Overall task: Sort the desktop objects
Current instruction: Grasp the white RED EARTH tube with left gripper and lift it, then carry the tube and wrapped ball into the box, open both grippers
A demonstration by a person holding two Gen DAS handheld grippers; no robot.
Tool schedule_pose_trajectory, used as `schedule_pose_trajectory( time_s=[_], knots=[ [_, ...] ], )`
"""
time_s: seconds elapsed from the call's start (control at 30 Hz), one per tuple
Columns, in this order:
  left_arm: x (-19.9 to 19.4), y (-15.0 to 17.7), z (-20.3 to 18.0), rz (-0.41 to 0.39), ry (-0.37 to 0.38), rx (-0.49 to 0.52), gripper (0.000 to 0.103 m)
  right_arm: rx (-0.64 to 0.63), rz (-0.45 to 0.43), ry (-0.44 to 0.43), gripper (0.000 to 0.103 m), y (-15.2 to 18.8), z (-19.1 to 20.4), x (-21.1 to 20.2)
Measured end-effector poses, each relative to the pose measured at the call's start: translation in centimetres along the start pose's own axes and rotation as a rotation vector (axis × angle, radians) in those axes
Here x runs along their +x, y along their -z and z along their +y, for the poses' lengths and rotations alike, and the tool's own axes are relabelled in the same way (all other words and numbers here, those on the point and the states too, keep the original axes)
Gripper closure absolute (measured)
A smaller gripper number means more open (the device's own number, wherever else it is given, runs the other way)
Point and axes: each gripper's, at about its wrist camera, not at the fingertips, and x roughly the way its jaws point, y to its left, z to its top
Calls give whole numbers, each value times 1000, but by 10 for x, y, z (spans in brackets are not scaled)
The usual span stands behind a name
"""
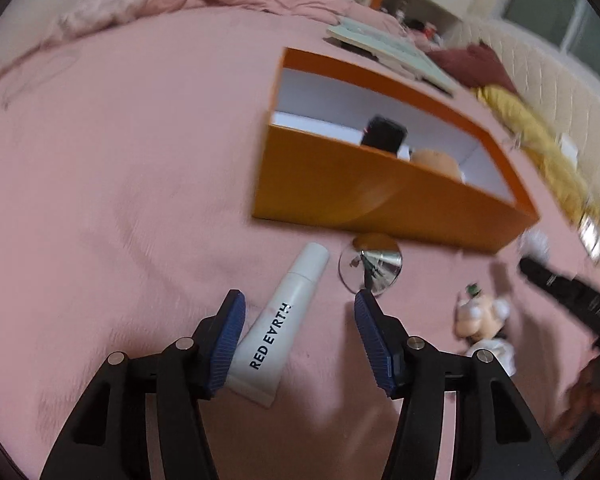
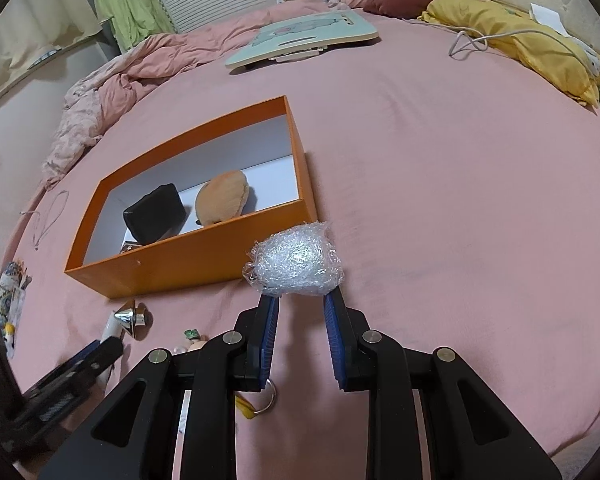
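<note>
Your right gripper [image 2: 301, 300] is clamped on a crinkled plastic-wrap ball [image 2: 294, 259], which it holds just off the near right corner of the orange box [image 2: 188, 260]. Inside that box lie a black block [image 2: 154, 213] and a tan plush [image 2: 222, 197], side by side. Your left gripper [image 1: 300, 302] has its jaws spread wide with nothing between the pads; the white RED EARTH tube [image 1: 280, 328] lies on the pink bedspread [image 1: 120, 160] in front of the box, its lower end touching or passing under the left pad. A small round mirror [image 1: 370, 268] sits just before the box's front wall, beside the tube's cap. A little figurine [image 1: 482, 320] lies to the mirror's right.
</note>
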Motion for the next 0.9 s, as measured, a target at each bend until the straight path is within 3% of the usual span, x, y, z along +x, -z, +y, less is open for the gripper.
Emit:
schedule_pose_trajectory(
  time_s=[0.03,0.17,0.47,0.9],
  knots=[
    [-1,0,-3,4,-32,42,84,0,0,-2,78,0,0,0],
    [-15,1,-1,-12,29,34,84,6,4,-8,78,0,0,1],
    [-70,-10,-6,-209,158,44,84,11,-38,-26,78,-3,0,-9],
    [-61,-55,-7,-236,203,22,84,-117,-162,-143,78,-16,37,-21]
  ],
)
